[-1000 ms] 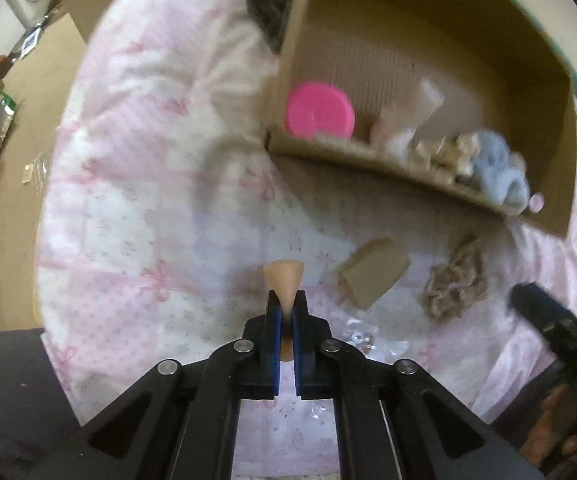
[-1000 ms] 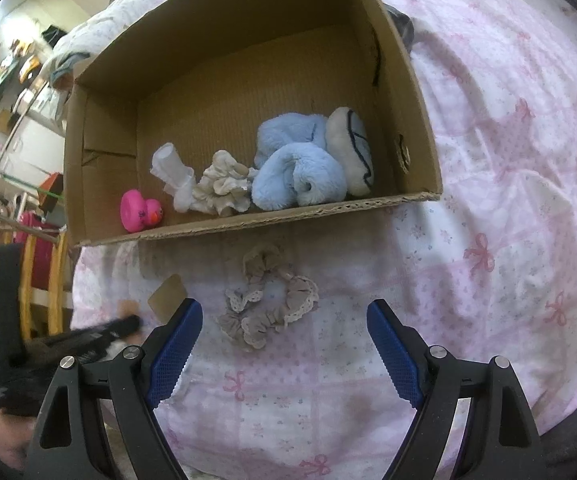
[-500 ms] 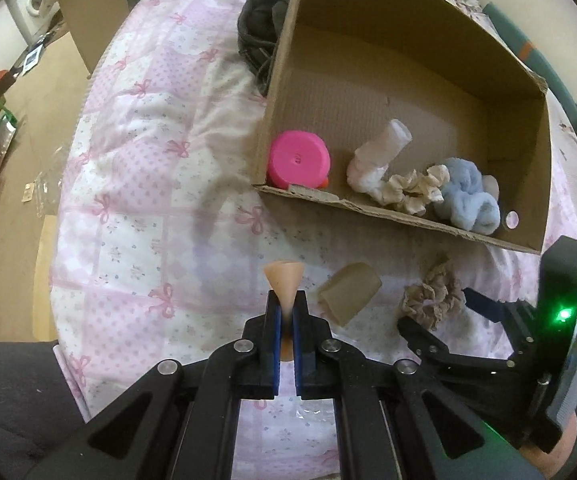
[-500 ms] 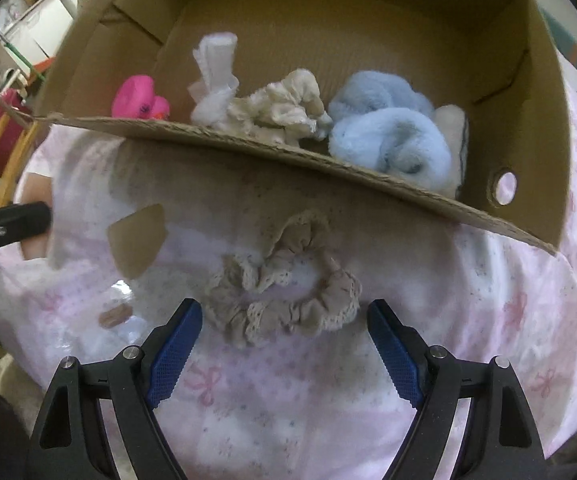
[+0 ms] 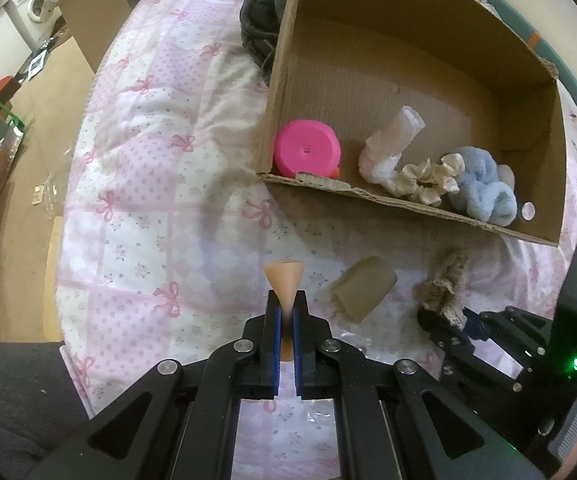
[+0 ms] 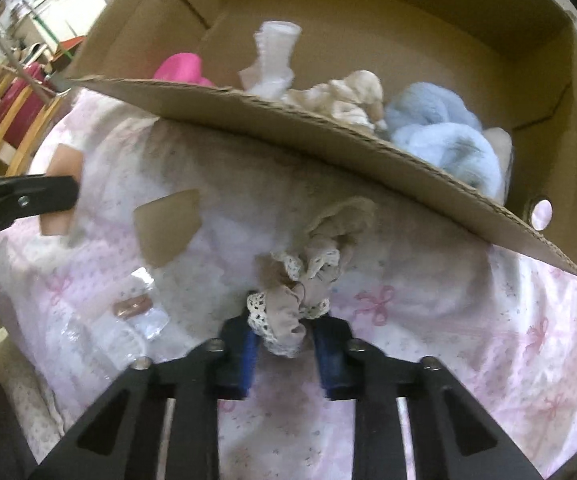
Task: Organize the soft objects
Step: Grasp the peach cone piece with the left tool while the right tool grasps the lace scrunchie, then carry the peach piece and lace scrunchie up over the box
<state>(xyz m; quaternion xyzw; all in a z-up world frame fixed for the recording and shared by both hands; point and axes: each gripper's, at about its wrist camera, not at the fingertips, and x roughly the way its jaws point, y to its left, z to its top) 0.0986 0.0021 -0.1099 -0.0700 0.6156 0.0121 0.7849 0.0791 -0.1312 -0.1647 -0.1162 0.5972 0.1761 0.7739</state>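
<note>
Fig.: R gripper (image 6: 284, 354) closing on scrunchie (image 6: 300, 280), lower centre of frame, on bed (image 6: 468, 320) below box (image 6: 328, 136).
Light, limp, squashy; pinch bunched fabric mid-band. L gripper (image 5: 284, 312) fingers narrow, clamping peach sponge (image 5: 283, 276).

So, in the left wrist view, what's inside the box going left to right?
Pink toy → white sock → cream scrunchie → blue fluffy cloth, all along the near wall of the box.
</note>
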